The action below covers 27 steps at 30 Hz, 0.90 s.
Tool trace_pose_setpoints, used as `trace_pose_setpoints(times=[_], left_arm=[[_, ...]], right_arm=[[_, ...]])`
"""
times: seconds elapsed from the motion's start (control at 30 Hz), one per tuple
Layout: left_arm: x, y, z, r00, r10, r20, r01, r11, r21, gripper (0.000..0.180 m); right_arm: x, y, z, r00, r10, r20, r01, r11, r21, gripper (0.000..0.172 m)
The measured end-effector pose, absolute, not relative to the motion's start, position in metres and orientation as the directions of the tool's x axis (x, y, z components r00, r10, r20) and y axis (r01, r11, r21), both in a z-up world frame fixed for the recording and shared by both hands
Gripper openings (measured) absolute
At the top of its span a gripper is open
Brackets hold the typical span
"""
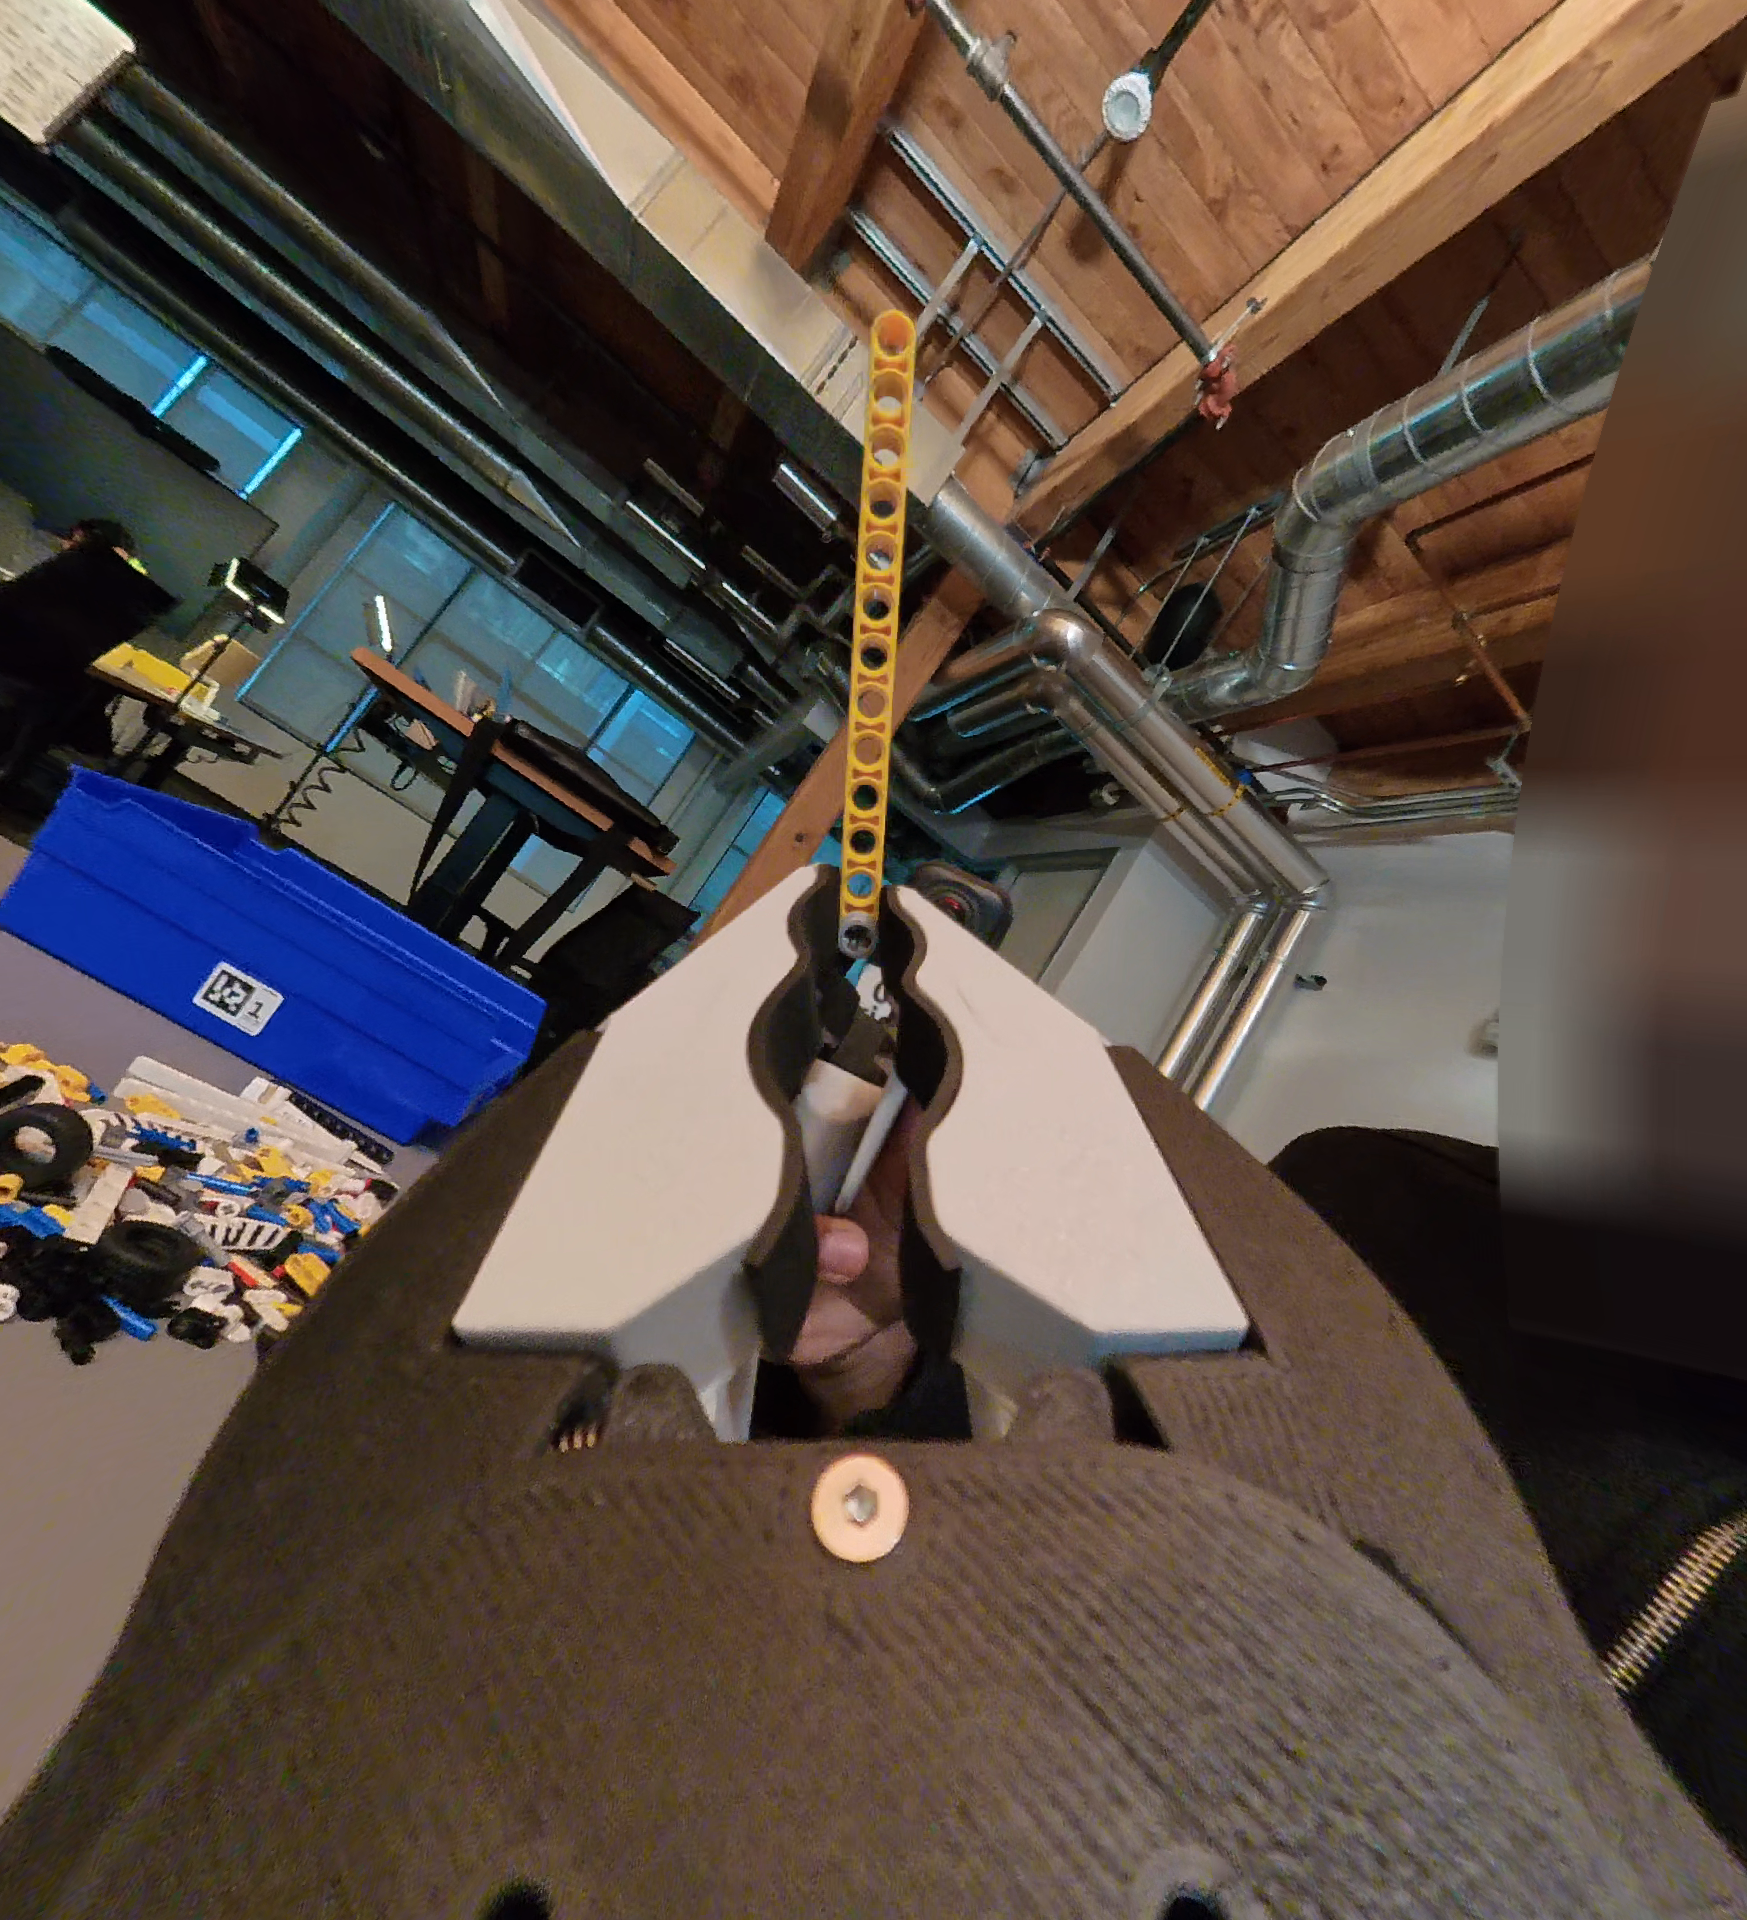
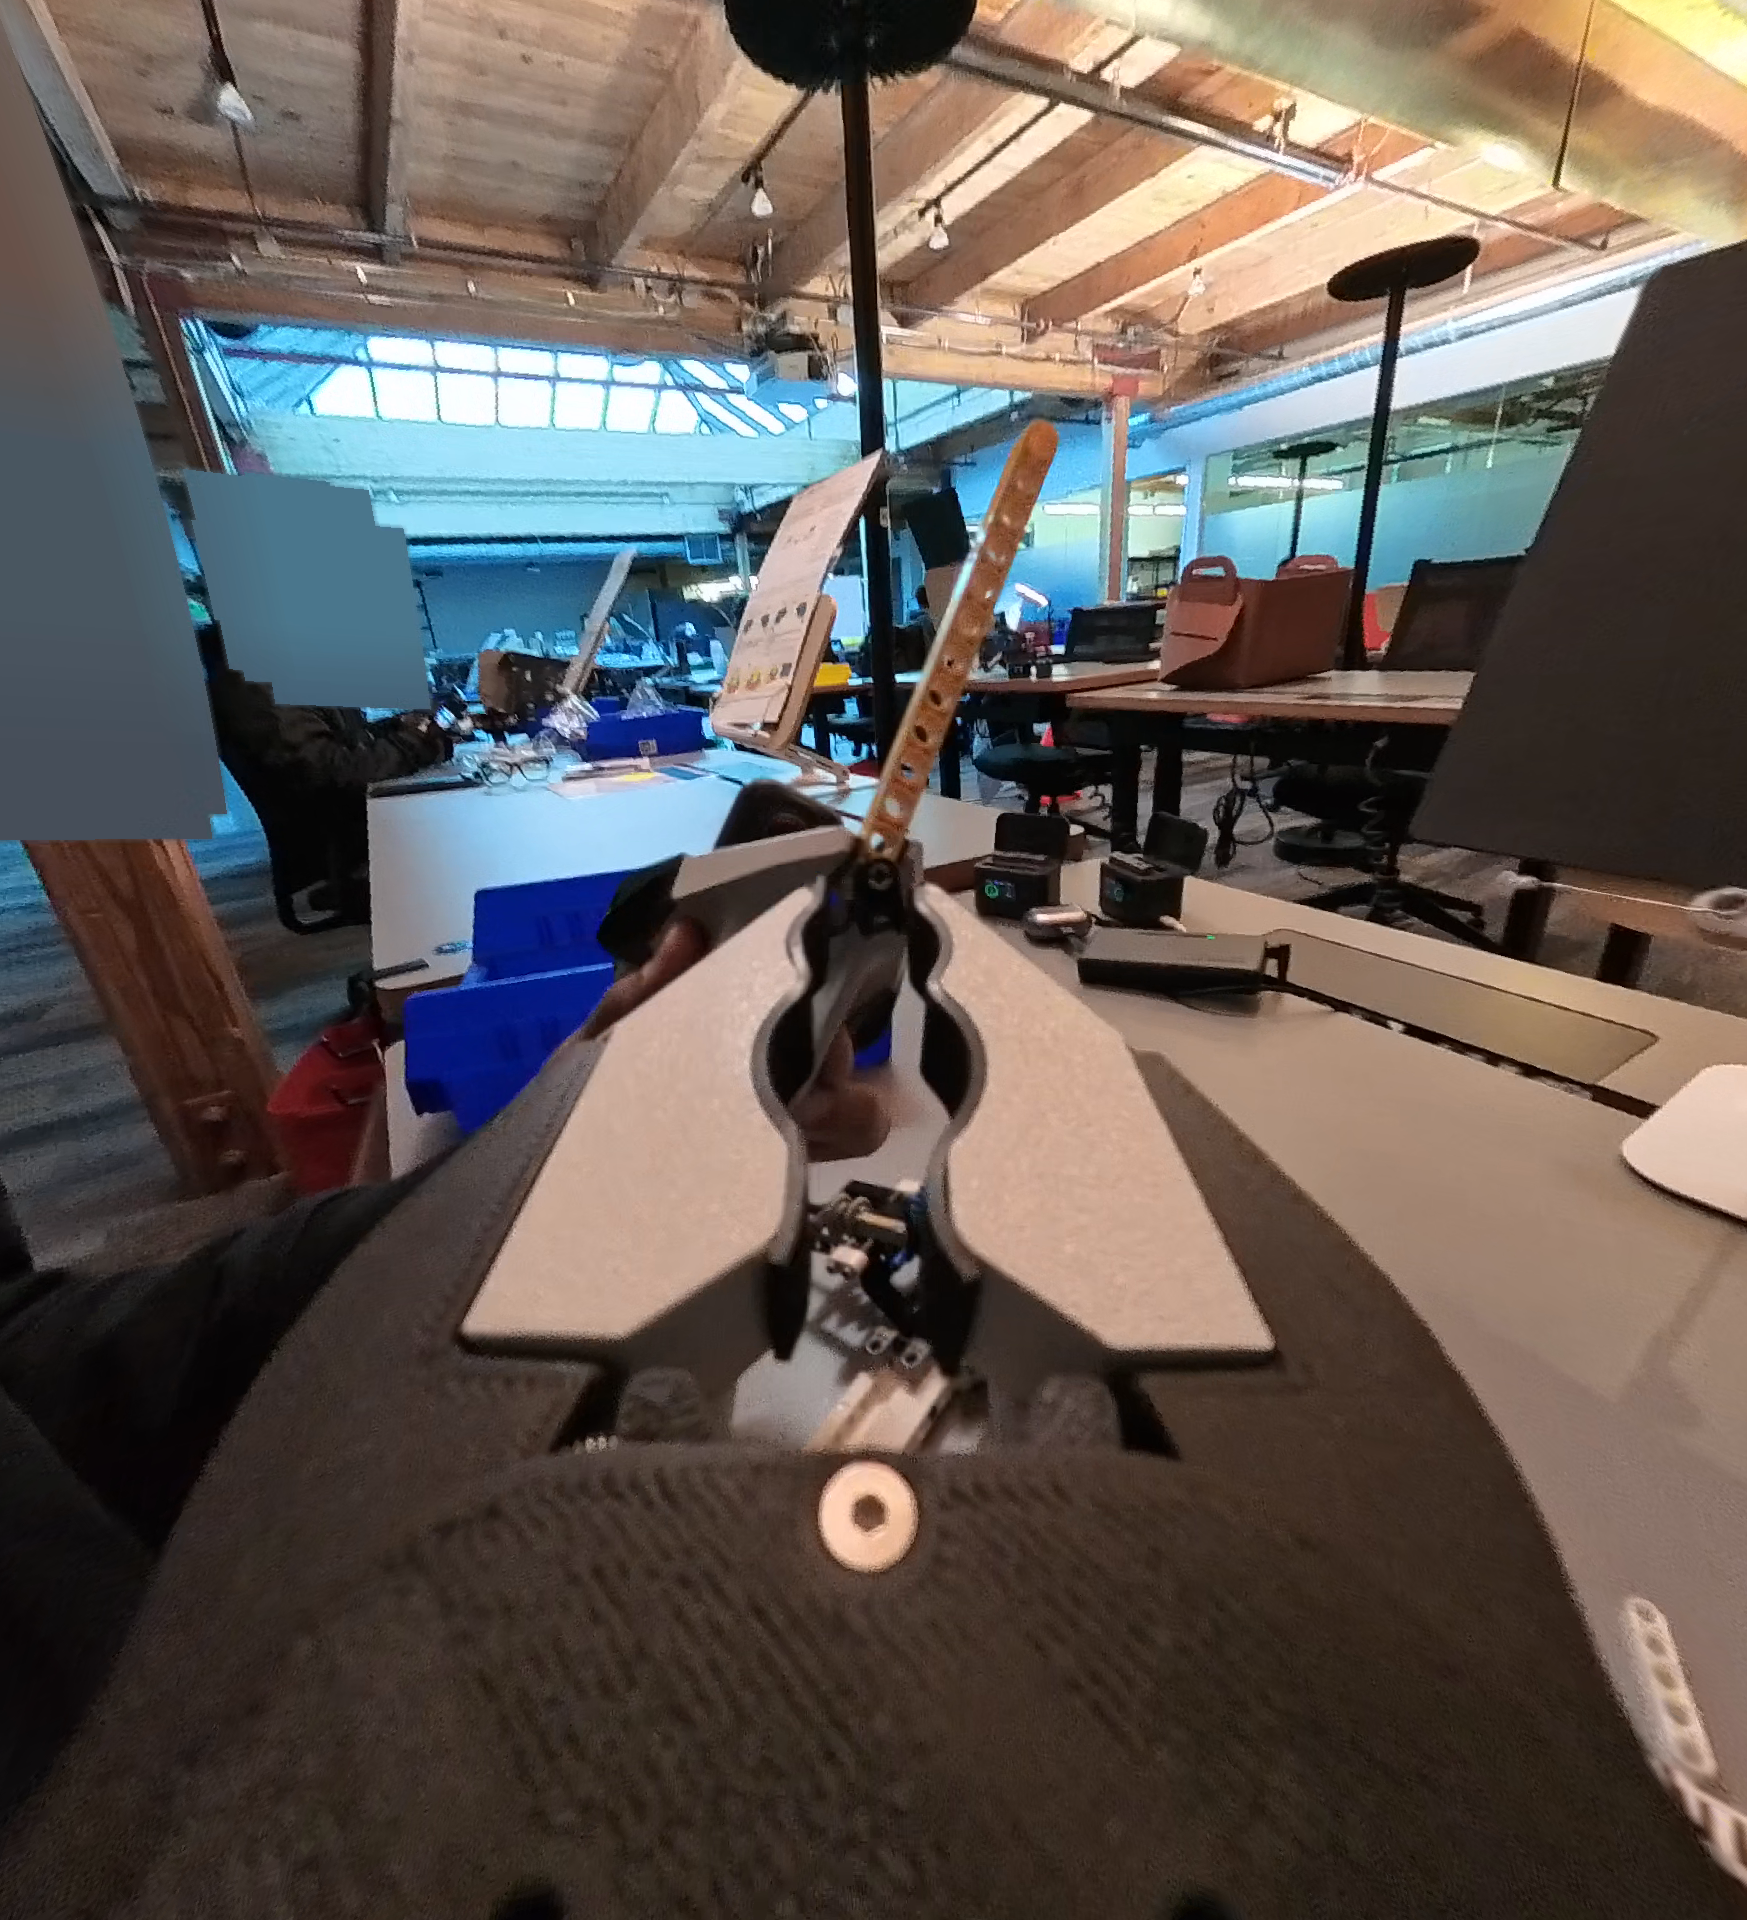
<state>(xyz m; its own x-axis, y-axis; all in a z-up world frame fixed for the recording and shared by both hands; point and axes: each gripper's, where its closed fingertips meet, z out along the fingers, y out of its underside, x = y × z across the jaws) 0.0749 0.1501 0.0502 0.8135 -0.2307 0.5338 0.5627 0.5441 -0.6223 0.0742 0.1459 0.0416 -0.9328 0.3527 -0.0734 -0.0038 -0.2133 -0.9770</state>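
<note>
Left gripper [image 1: 861, 914] is raised and tilted up toward the ceiling, fingers [image 1: 744, 987] clamped on the bottom end of a long yellow perforated beam [image 1: 879, 623]. The beam stands out past the fingertips, nearly straight along them. A small grey pin [image 1: 856, 935] sits in the beam's last hole, right between the fingertips.

Right gripper [image 2: 879, 878] is level with the left one, its fingers [image 2: 1004, 987] nearly closed around the same spot: a black pin end [image 2: 879, 875] at the foot of the yellow beam, seen here slanting up and to the right of the fingertips. Whether the right pads actually press on the pin or beam is unclear; too dark and blurred there. The left gripper's grey finger crosses in from the left of the right fingertips, meeting them at the beam's base.

Below and left of the left fingers, on the grey counter [image 1: 38, 1507]: a pile of small building parts [image 1: 121, 1195] in white, blue, yellow and black, with two black tyres among them. A blue bin [image 1: 256, 956] lies just beyond the pile.

Right of the right fingers on the counter: two small black charging cases [image 2: 1087, 873], a black power brick [image 2: 1170, 956], a white stand base [image 2: 1742, 1153]. White perforated parts [image 2: 1679, 1725] lie at the lower right, near the gripper body.
</note>
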Motion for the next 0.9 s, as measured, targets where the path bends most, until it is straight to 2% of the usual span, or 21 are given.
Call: trace_pose_setpoints(times=[0.17, 0.27, 0.33, 0.37, 0.4, 0.43, 0.47, 0.53, 0.63, 0.7, 0.77, 0.83, 0.9], left_arm=[[0.074, 0.154, 0.052, 0.770, -0.293, 0.566, 0.621, 0.548, -0.561, 0.003], [0.075, 0.159, 0.059, 0.740, -0.332, 0.584, 0.652, 0.567, -0.503, 0.003], [0.076, 0.162, 0.061, 0.744, -0.310, 0.592, 0.644, 0.570, -0.510, 0.004], [0.067, 0.145, 0.063, 0.741, -0.298, 0.602, 0.624, 0.638, -0.452, 0.004], [0.055, 0.117, 0.061, 0.724, -0.311, 0.616, 0.615, 0.696, -0.371, 0.004], [0.043, 0.094, 0.054, 0.724, -0.275, 0.632, 0.586, 0.728, -0.355, 0.004], [0.037, 0.081, 0.049, 0.744, -0.194, 0.639, 0.537, 0.743, -0.400, 0.004], [0.042, 0.075, 0.060, 0.779, -0.173, 0.602, 0.498, 0.754, -0.428, 0.004], [0.051, 0.095, 0.066, 0.788, -0.203, 0.581, 0.521, 0.721, -0.456, 0.004], [0.050, 0.095, 0.064, 0.766, -0.249, 0.592, 0.553, 0.725, -0.411, 0.004], [0.047, 0.093, 0.061, 0.755, -0.248, 0.607, 0.555, 0.735, -0.390, 0.004], [0.045, 0.092, 0.060, 0.755, -0.231, 0.613, 0.547, 0.738, -0.395, 0.004], [0.045, 0.096, 0.058, 0.760, -0.195, 0.620, 0.536, 0.728, -0.428, 0.004]], right_arm=[[0.074, 0.150, 0.045, -0.945, 0.305, -0.116, 0.038, -0.248, -0.968, 0.006], [0.074, 0.158, 0.055, -0.949, 0.256, -0.181, 0.091, -0.329, -0.940, 0.004], [0.074, 0.163, 0.061, -0.949, 0.223, -0.223, 0.124, -0.386, -0.914, 0.005], [0.073, 0.172, 0.068, -0.945, 0.216, -0.245, 0.128, -0.445, -0.886, 0.005], [0.069, 0.199, 0.087, -0.936, 0.201, -0.290, 0.123, -0.583, -0.803, 0.005], [0.061, 0.235, 0.104, -0.922, 0.175, -0.344, 0.138, -0.683, -0.717, 0.005], [0.054, 0.260, 0.110, -0.910, 0.220, -0.351, 0.108, -0.691, -0.714, 0.004], [0.040, 0.268, 0.092, -0.854, 0.459, -0.247, -0.007, -0.484, -0.875, 0.005], [0.023, 0.244, 0.033, -0.817, 0.547, -0.185, 0.108, -0.169, -0.980, 0.005], [-0.004, 0.248, -0.027, -0.753, 0.646, -0.124, 0.218, 0.067, -0.974, 0.005], [-0.032, 0.275, -0.091, -0.654, 0.756, -0.030, 0.359, 0.274, -0.892, 0.005], [-0.048, 0.304, -0.129, -0.571, 0.820, 0.024, 0.453, 0.339, -0.824, 0.005], [-0.057, 0.325, -0.145, -0.522, 0.852, 0.040, 0.486, 0.335, -0.807, 0.006]])
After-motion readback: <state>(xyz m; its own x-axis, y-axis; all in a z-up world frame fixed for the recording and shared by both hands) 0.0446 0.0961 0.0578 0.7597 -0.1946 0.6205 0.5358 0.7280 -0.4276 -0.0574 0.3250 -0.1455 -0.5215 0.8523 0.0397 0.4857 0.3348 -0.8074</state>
